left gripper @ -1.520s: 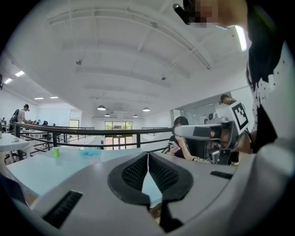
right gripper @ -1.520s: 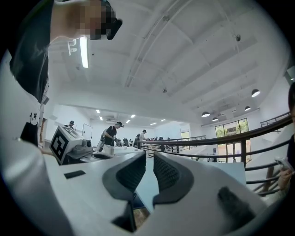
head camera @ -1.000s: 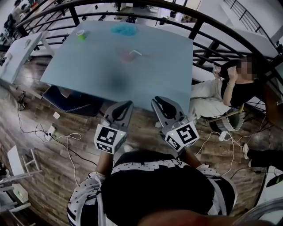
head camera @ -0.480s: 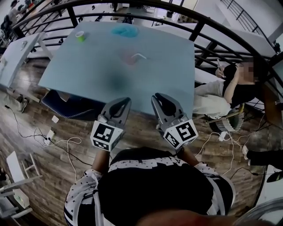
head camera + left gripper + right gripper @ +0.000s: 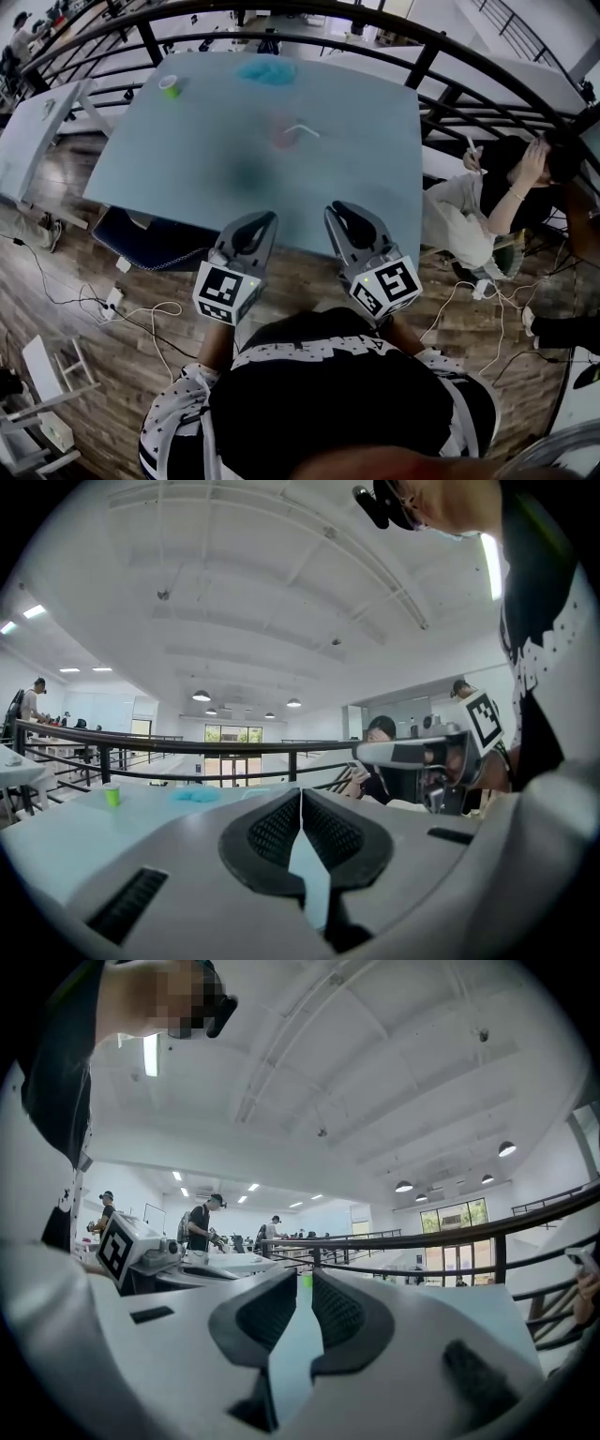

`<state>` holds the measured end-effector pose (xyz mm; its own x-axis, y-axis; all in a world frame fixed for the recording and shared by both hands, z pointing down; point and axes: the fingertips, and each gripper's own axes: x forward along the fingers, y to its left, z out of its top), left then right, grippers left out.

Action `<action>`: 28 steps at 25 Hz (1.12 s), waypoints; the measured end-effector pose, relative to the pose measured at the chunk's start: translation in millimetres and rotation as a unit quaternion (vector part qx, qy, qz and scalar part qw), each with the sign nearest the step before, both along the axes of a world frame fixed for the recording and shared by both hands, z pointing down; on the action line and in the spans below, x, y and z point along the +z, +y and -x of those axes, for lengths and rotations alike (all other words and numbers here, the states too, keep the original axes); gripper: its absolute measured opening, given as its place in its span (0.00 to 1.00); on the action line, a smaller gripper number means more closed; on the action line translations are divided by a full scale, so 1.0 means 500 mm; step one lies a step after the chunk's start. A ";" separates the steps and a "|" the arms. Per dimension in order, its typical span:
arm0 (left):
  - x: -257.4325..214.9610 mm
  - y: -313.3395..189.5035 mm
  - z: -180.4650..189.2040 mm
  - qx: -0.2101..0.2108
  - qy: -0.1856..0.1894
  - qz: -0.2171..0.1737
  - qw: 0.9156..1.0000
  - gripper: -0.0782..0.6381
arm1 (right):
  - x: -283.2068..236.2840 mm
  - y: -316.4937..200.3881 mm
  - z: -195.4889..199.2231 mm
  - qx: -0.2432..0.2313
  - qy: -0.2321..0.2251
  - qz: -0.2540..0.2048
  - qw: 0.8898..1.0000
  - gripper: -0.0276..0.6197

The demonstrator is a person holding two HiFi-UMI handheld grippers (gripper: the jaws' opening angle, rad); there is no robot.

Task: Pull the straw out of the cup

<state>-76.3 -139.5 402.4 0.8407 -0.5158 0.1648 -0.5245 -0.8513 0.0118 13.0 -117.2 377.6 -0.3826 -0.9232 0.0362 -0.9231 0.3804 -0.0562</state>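
A pink cup point(image 5: 286, 137) with a white straw point(image 5: 303, 127) stands far out on the pale blue table point(image 5: 356, 178), blurred in the head view. Both grippers hover at the table's near edge, well short of the cup. The left gripper point(image 5: 265, 218) has its pads touching at the tips, with nothing between them. On the right gripper point(image 5: 338, 209) a narrow slit shows between the pads, also empty. Neither gripper view shows the cup or the straw. The right gripper point(image 5: 375, 753) appears from the side in the left gripper view.
A green cup point(image 5: 170, 85) and a blue heap point(image 5: 266, 69) sit at the table's far side. A black railing point(image 5: 441, 103) curves behind and to the right. A person point(image 5: 502, 192) sits at the right. A dark chair point(image 5: 150, 232) and cables point(image 5: 141, 305) are at the left.
The view has shifted a little, so the table and cup sit slightly lower in the picture. Both grippers stay near the table's edge. The seated person has raised an arm.
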 end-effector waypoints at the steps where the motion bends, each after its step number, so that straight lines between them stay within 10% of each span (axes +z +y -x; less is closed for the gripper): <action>1: 0.002 -0.008 -0.006 -0.003 -0.001 0.002 1.000 0.13 | 0.000 -0.009 -0.007 -0.003 -0.001 0.000 1.000 0.10; 28: -0.038 -0.119 -0.031 -0.136 -0.024 -0.026 0.990 0.13 | -0.015 -0.176 -0.043 -0.130 -0.030 -0.036 0.990 0.10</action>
